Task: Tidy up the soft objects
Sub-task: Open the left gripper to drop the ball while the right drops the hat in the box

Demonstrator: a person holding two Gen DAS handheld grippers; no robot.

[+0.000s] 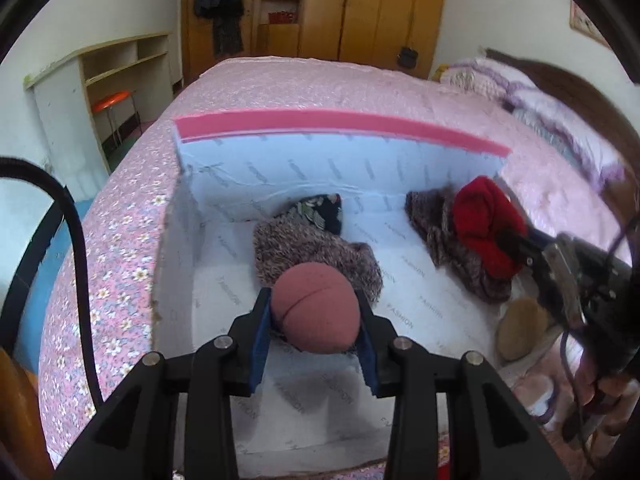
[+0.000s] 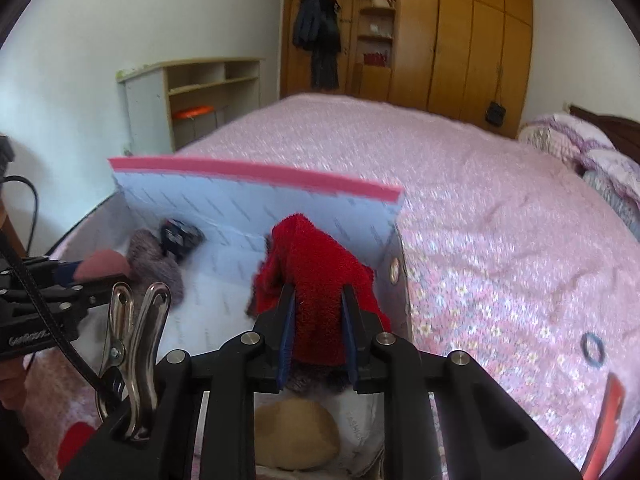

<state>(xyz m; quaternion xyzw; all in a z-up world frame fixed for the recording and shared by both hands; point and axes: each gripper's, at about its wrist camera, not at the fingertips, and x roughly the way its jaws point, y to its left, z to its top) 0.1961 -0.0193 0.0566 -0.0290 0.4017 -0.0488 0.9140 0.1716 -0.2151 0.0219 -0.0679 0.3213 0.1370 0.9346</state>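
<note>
Bedding in pink (image 1: 304,80) is seen under an open white box (image 1: 224,168). A dusty-pink ball (image 1: 316,312) is clamped between the left gripper (image 1: 316,320) fingers above a fuzzy knit (image 1: 316,252). Further right, a red plush cloth (image 2: 316,280) is pinched by the right gripper (image 2: 318,320) over the box's right end.

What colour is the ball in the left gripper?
Dusty reddish-pink ball, clamped in the left gripper. Clearest in the left wrist view.

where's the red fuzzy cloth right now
The red cloth is pinched in the right gripper over the right end of the open box, just above a brownish knit piece.
</note>
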